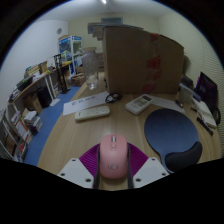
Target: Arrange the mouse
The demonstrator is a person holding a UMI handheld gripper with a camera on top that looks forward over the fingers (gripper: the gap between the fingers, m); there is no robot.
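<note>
Wood desk (pixel 95 132), office rm, blue floor | gripper (pixel 112 170) clamped on pink mouse (pixel 112 155) | mousepad (pixel 172 130) to right

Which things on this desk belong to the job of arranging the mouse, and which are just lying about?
Job:
- small pink computer mouse, between the claw's fingers
- dark blue mouse pad with wrist rest

Lying about:
- brown cardboard box
- white remote-like device
- white paper sheet
- black cable

The mouse (pixel 112 155) was smooth pink plastic with a slight sheen. The tabletop (pixel 100 132) looked like pale matt wood. The mouse mat (pixel 172 128) appeared dark, matt cloth.
</note>
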